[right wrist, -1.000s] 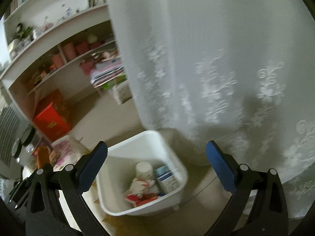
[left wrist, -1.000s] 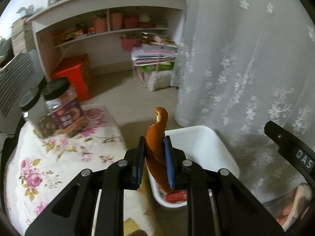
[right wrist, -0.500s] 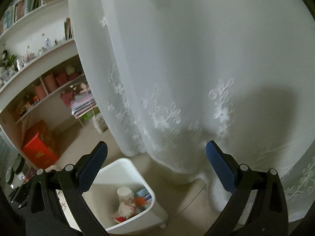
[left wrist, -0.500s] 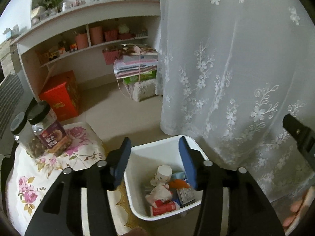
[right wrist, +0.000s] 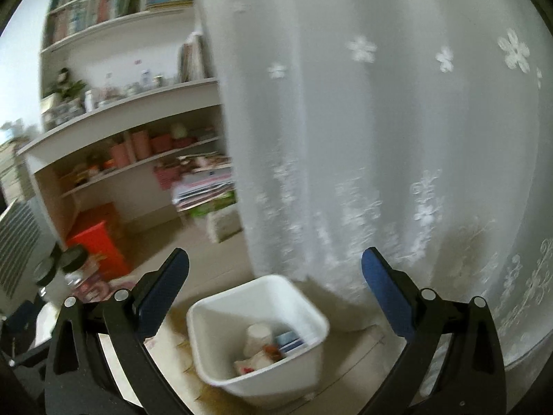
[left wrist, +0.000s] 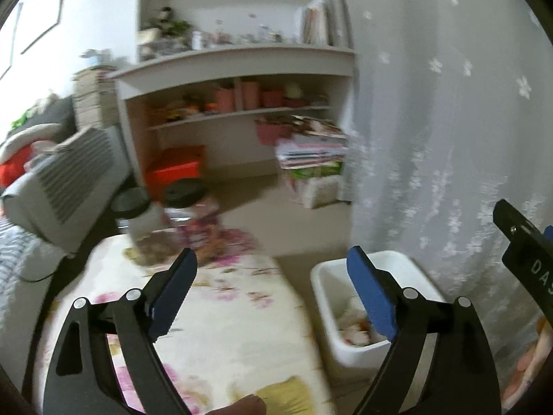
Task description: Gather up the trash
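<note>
A white plastic bin [left wrist: 409,269] [right wrist: 311,314] stands on the floor by the curtain, holding a paper cup [right wrist: 257,337], an orange peel [right wrist: 271,349] and wrappers. My left gripper [left wrist: 273,273] hangs above the flowered tablecloth [left wrist: 235,328], left of the bin; its jaws are opening wide and nothing is between them. My right gripper [right wrist: 274,273] is open and empty above the bin. The other gripper's black finger [left wrist: 525,252] shows at the right edge of the left wrist view.
Two black-lidded jars [left wrist: 188,207] stand at the table's far end. A white lace curtain [right wrist: 380,121] hangs right behind the bin. Shelves [left wrist: 238,76], an orange box [left wrist: 176,169], a stack of papers [left wrist: 311,152] and a slatted white appliance [left wrist: 65,180] lie beyond.
The left gripper let go of the orange peel, which now lies in the bin, and its jaws spread wide. Both grippers swung back and up, the left one towards the table.
</note>
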The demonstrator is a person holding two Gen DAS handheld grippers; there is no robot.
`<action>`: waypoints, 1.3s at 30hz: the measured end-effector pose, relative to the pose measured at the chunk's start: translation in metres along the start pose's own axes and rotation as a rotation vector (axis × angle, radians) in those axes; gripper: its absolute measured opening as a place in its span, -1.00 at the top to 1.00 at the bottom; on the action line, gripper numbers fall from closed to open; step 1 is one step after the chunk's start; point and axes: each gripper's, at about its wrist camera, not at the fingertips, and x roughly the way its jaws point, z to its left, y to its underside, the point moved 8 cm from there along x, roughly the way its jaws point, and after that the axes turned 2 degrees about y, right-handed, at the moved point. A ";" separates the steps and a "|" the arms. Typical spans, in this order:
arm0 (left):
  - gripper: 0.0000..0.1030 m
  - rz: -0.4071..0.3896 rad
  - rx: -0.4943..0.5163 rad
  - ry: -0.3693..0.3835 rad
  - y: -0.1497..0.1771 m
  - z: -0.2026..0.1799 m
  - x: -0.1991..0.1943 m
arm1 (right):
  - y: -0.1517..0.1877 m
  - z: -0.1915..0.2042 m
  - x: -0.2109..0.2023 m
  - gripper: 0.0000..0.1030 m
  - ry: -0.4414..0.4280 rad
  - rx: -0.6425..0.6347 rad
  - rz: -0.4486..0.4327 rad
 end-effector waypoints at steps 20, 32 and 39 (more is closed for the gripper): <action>-0.87 0.039 -0.164 -0.196 0.091 0.191 -0.066 | 0.086 0.145 -0.093 -0.86 -0.229 -0.209 -0.010; -0.87 0.077 -0.191 -0.215 0.104 0.211 -0.052 | 0.114 0.182 -0.079 -0.86 -0.260 -0.268 0.030; -0.87 0.097 -0.211 -0.221 0.106 0.217 -0.046 | 0.118 0.188 -0.077 -0.86 -0.277 -0.278 0.038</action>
